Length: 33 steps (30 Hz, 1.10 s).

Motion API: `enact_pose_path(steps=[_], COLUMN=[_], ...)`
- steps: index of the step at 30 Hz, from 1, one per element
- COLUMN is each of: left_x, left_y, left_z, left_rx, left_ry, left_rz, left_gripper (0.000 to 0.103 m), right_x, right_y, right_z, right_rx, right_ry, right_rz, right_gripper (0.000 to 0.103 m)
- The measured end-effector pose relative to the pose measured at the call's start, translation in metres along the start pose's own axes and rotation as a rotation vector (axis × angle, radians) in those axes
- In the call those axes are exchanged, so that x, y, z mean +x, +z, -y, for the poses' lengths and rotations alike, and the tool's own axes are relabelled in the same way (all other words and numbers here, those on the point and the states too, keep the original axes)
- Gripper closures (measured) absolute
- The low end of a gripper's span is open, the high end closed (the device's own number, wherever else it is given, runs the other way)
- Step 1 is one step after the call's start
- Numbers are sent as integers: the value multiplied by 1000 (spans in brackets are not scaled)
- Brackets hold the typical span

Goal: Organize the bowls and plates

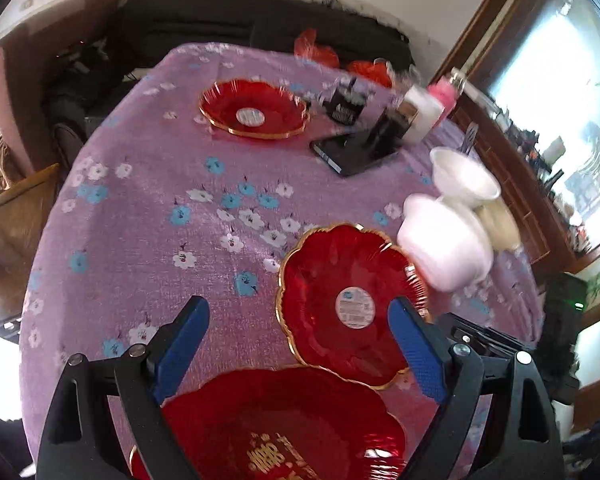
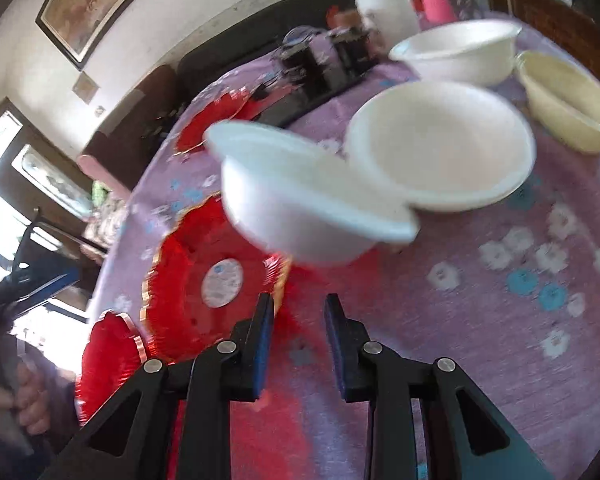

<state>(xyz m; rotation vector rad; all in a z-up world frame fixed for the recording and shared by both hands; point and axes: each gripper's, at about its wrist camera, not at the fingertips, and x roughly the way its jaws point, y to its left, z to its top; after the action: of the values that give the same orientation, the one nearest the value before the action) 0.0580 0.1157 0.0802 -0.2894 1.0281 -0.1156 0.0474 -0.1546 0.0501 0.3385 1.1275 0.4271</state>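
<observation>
Right wrist view: our right gripper (image 2: 296, 312), jaws slightly parted and holding nothing, sits just below a tilted bowl (image 2: 300, 208) leaning on another. Left gripper (image 1: 296, 324) is spread wide; nearest plate (image 1: 352, 300) lies ahead-right of it on the tablecloth (image 1: 148, 208).

- Daylight floods in from the window (image 1: 556, 92) at the right of the left wrist view, blown out to white.
- Right wrist view is heavily motion-blurred; the nearest white bowl (image 2: 300, 204) smears.
- Glare washes out its lower left.
- Fisheye bending curves both frames, with dark corners.
</observation>
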Motion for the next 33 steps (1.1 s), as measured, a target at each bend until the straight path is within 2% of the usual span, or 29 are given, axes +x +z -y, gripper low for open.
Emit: enact_pose_path(steps=[2,4,11,14,17,19,22,24,27,33], left_x=[12,22,49,62,77,84,93,95,91,72], left_y=[2,4,6,8,9,10,9,9,11,23], left_z=[-3,-3,-3,0,0,0,3,5,9,-1], left_rx=[-11,-14,-10,10,11,17,24,31,45,15], left_ry=[-6,-9,-3,13,15,17,13,18,43,24], left_rz=[-19,-37,-80,-114,-155,-173,-203,-204,-176,-105], left_gripper=[15,23,31,41,59,69,70,72,72,72], right_x=[5,9,18,22,25,29,30,31,31,24], right_y=[-2,-2,2,3,4,5,5,6,8,17], right_z=[-2,-3,2,2,0,-4,-8,-12,-17,-34], right_rx=[4,15,39,43,42,26,18,4,-7,-55], right_ry=[5,2,9,15,16,6,-15,-35,-52,-60], right_rz=[-11,-16,-22,-26,-25,-25,-14,-3,12,76], right_gripper=[75,75,75,75,75,84,90,91,91,92])
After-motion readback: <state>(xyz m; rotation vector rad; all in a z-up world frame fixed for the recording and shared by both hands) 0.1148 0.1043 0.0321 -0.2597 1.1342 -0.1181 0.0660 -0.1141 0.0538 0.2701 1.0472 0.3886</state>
